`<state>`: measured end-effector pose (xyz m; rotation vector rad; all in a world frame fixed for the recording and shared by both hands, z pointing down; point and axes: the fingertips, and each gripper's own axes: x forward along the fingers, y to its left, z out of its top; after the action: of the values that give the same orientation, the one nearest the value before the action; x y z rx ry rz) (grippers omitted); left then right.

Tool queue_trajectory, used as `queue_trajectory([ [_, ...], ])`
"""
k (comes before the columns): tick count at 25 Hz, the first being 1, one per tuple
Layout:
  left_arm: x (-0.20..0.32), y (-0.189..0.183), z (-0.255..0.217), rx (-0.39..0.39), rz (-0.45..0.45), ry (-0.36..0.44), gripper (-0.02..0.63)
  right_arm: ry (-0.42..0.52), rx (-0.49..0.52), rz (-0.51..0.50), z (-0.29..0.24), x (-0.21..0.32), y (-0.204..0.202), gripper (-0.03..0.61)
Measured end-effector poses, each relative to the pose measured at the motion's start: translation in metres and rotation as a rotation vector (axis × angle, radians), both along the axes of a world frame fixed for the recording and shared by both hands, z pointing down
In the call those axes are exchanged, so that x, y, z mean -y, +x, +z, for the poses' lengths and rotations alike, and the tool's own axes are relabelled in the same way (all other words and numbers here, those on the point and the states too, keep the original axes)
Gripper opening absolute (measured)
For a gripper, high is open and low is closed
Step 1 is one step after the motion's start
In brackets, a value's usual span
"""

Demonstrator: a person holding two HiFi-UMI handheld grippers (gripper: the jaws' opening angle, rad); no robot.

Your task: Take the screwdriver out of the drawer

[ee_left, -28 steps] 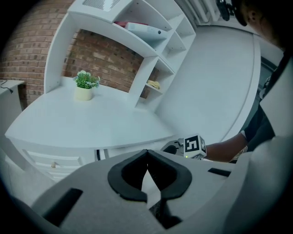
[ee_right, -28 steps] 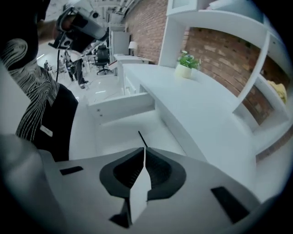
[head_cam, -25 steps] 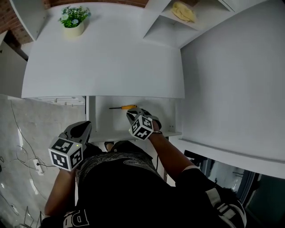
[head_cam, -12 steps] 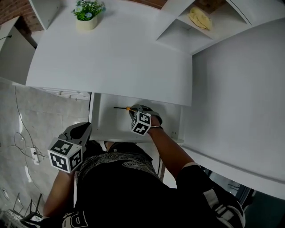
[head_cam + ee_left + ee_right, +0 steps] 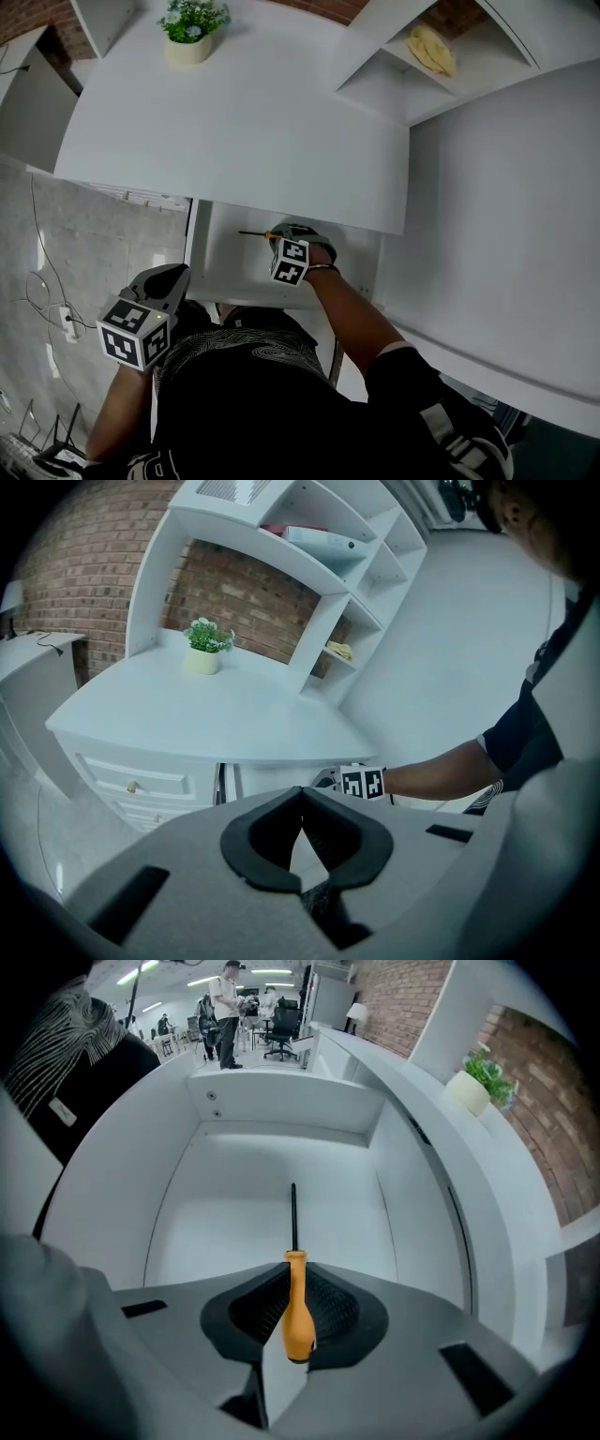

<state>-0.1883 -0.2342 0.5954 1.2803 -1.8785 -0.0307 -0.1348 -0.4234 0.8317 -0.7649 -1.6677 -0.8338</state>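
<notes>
A screwdriver with an orange handle (image 5: 297, 1312) and a thin dark shaft lies along the open white drawer (image 5: 234, 1232). My right gripper (image 5: 296, 1271) is shut on the handle, and the shaft points away from the jaws. In the head view the right gripper (image 5: 279, 234) reaches into the drawer (image 5: 220, 264) under the desk, with the screwdriver (image 5: 255, 232) sticking out to its left. My left gripper (image 5: 172, 277) hangs outside the drawer at the lower left. In its own view the left gripper (image 5: 301, 795) is shut on nothing.
The white desk top (image 5: 244, 122) overhangs the drawer's back part. A potted plant (image 5: 192, 33) stands at its far edge, and a yellow cloth (image 5: 431, 47) lies on a shelf. Closed drawers (image 5: 131, 785) sit left of the open one. Cables and a power strip (image 5: 64, 323) lie on the floor.
My right gripper has gone further into the drawer and shut on the screwdriver's orange handle, which is now hidden in the head view. The left gripper has barely moved.
</notes>
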Motion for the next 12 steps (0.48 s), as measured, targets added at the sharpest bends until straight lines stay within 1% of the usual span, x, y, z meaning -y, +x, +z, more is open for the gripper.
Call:
queue_trajectory([
  [5,-0.0011,-0.0028,0.0036,-0.012,-0.005,-0.006,0.015,0.002,-0.018,-0.034,-0.0009,-0.0050,-0.0041,0.037],
  [12,0.0046,-0.0047,0.0076,-0.020,-0.001,-0.002,0.015,0.030,-0.058,-0.057,0.0075,-0.0053,-0.0061,0.057],
])
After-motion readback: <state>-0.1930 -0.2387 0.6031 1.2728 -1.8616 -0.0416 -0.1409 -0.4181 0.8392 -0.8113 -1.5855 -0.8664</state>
